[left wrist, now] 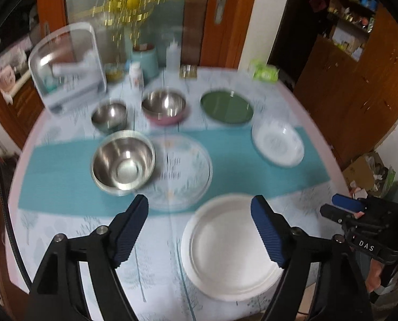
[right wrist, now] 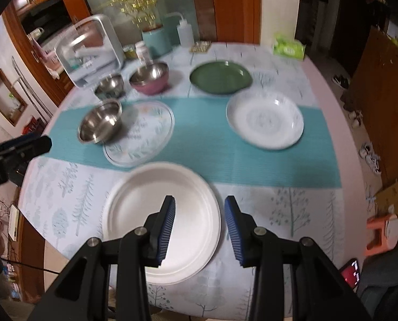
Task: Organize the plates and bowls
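On the round table a plain white plate (left wrist: 231, 248) (right wrist: 161, 222) lies nearest me. Behind it a steel bowl (left wrist: 122, 161) (right wrist: 100, 125) rests on the left edge of a patterned flat plate (left wrist: 182, 171) (right wrist: 142, 133). Further back stand a small steel bowl (left wrist: 109, 117) (right wrist: 110, 85), a pink-sided steel bowl (left wrist: 164, 107) (right wrist: 150, 77), a green plate (left wrist: 227, 107) (right wrist: 220, 77) and a white patterned deep plate (left wrist: 277, 143) (right wrist: 265, 119). My left gripper (left wrist: 199, 227) is open and empty above the near table. My right gripper (right wrist: 200, 227) is open and empty over the white plate's right rim.
A teal runner (right wrist: 209, 139) crosses the table. At the back stand a clear-lidded container (left wrist: 68, 69), a teal pot (left wrist: 145, 61) with gold decoration, a squeeze bottle (right wrist: 185, 33), a pill bottle (left wrist: 136, 76) and a green tissue pack (right wrist: 288, 46). Wooden cabinets surround the table.
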### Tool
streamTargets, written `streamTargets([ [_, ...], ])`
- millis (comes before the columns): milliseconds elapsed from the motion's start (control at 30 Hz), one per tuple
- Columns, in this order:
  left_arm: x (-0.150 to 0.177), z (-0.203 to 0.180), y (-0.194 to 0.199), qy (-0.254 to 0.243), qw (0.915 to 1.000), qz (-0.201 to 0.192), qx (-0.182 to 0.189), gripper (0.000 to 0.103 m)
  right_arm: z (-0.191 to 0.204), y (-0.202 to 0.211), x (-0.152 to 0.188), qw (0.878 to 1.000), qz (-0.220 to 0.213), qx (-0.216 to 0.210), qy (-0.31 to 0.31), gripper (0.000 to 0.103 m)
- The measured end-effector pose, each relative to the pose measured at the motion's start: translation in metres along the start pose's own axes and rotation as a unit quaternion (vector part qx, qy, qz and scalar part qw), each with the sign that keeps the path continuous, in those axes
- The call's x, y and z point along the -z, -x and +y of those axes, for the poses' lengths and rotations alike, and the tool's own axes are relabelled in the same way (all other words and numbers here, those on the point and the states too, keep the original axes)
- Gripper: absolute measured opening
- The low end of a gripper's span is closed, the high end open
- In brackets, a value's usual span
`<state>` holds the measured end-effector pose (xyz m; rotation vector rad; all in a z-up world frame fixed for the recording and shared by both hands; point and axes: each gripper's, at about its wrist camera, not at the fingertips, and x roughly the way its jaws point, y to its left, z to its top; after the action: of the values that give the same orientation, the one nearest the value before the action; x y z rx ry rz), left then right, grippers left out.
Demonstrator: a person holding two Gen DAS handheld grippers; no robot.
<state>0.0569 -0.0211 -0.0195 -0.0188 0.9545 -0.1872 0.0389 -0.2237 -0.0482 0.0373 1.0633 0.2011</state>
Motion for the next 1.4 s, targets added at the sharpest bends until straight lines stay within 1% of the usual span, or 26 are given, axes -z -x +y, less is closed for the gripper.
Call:
streamTargets([
  [100, -0.019, -0.006, 0.017, -0.006, 0.9997, -0.020, -0.009, 0.087, -0.008, 0.019, -0.013, 1.000, -0.019, -0.010, -0.005, 0.039],
  [233, -0.049, -0.015, 0.032, -0.023, 0.9993, -0.027, -0.013, 0.087, -0.020, 0.044, -0.035, 0.999, -0.043, -0.012, 0.000, 0.041],
  [300, -0.064, -0.020, 0.036, -0.032, 0.9989, -0.029, -0.021, 0.087, -0.026, 0.056, -0.046, 0.998, -0.055, -0.006, 0.002, 0.045],
  [367, -0.076, -0.026, 0.041, -0.039, 0.9984, -0.032, -0.023, 0.087, -0.034, 0.068, -0.059, 0.998, -0.069, 0.001, 0.000, 0.052],
  [500, -0.103, -0.035, 0.040, -0.044, 0.9983, -0.021, -0.032, 0.087, -0.046, 0.083, -0.085, 0.996, -0.091, 0.009, -0.003, 0.053],
  [667, -0.131, -0.040, 0.032, -0.036, 0.9989, -0.015, -0.026, 0.087, -0.061, 0.092, -0.115, 0.994, -0.107, 0.023, -0.012, 0.053],
  [767, -0.145, -0.041, 0.020, -0.035, 0.9990, -0.012, -0.025, 0.087, -0.066, 0.094, -0.129, 0.993, -0.114, 0.034, -0.013, 0.053],
  [900, -0.170, -0.040, -0.005, -0.032, 0.9993, -0.001, -0.018, 0.087, -0.073, 0.090, -0.152, 0.992, -0.116, 0.047, -0.013, 0.053],
  [1033, -0.200, -0.040, -0.042, -0.029, 0.9995, 0.009, -0.012, 0.087, -0.079, 0.077, -0.180, 0.991, -0.115, 0.061, -0.013, 0.053],
  [1133, -0.219, -0.041, -0.076, -0.031, 0.9991, 0.016, -0.026, 0.087, -0.085, 0.059, -0.202, 0.992, -0.108, 0.063, -0.022, 0.053],
  [1300, -0.240, -0.038, -0.142, -0.037, 0.9975, 0.037, -0.047, 0.087, -0.097, 0.012, -0.233, 0.994, -0.082, 0.058, -0.046, 0.053],
  [1400, -0.245, -0.035, -0.187, -0.039, 0.9959, 0.061, -0.055, 0.087, -0.106, -0.028, -0.250, 0.996, -0.055, 0.045, -0.062, 0.053],
])
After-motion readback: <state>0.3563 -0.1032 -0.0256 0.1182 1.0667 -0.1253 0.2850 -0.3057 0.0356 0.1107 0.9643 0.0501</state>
